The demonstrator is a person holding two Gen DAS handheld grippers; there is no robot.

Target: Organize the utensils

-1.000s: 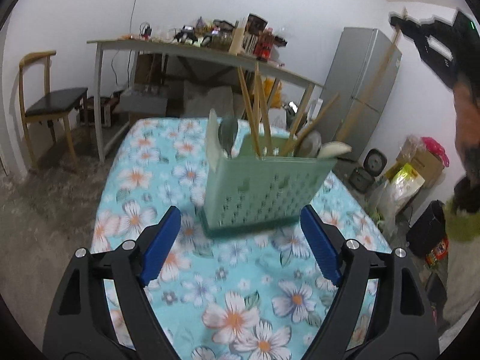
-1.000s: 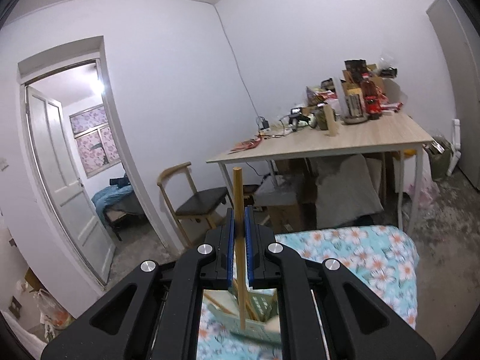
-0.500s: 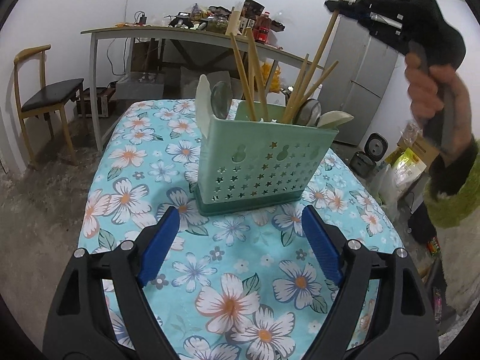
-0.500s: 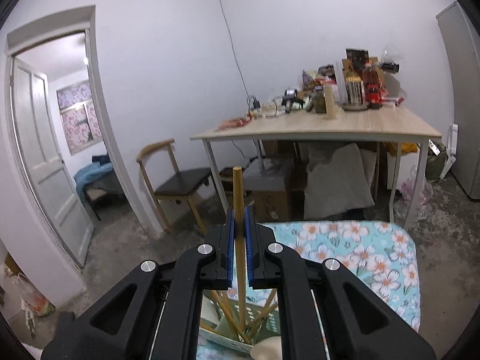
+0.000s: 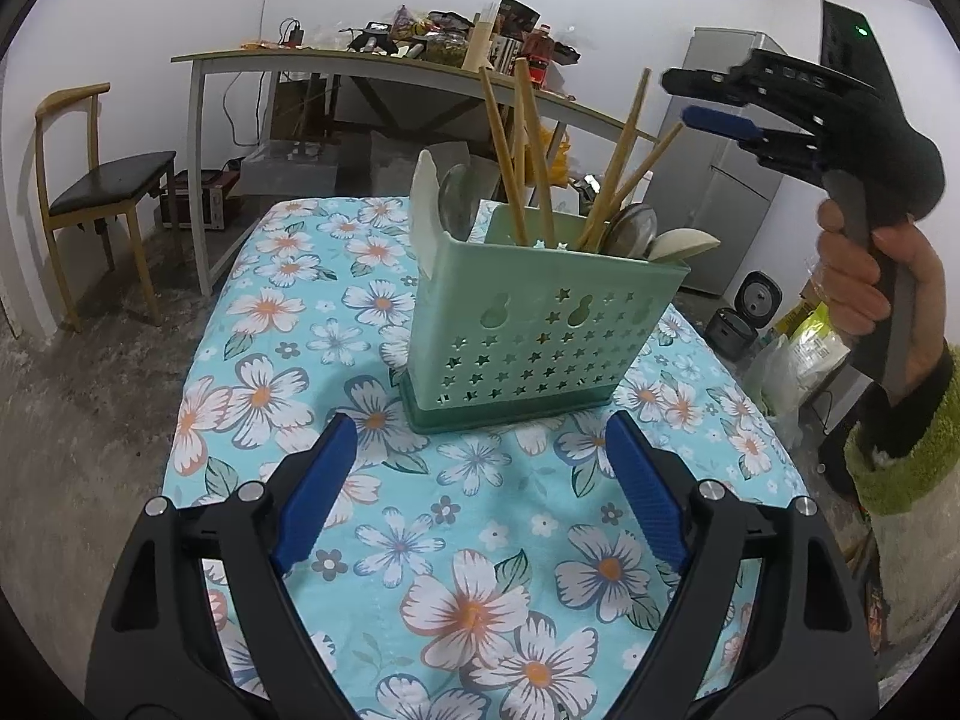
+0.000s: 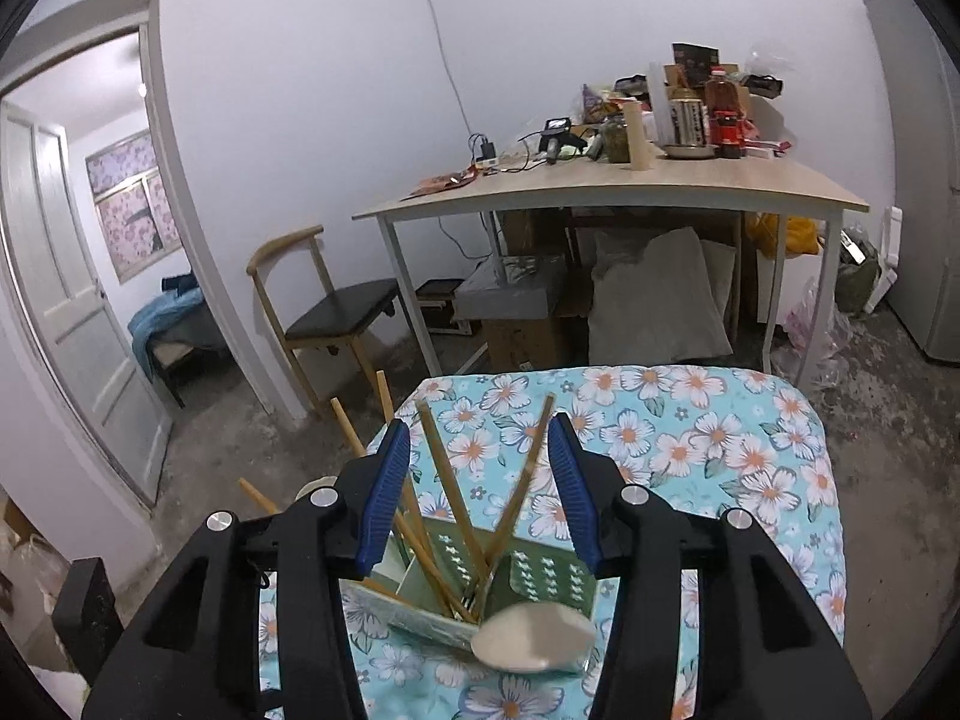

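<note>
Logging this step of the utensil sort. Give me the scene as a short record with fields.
surface: table with floral cloth
holder: green utensil caddy, upright on the cloth
contents: wooden chopsticks, spoons, leaning inside
right gripper: above the caddy, fingers opening, chopsticks between them but not pressed
left gripper: open, empty, near side of the caddy, apart from it

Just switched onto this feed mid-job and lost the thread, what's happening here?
A person is sorting utensils into the green caddy on the floral tablecloth. The right hand-held gripper hangs just above the caddy with its jaws opening; chopsticks stand loose between them, leaning in the caddy, unpinched. The left hand-held gripper sits open and empty in front of the caddy. Spoons are in there too.
</note>
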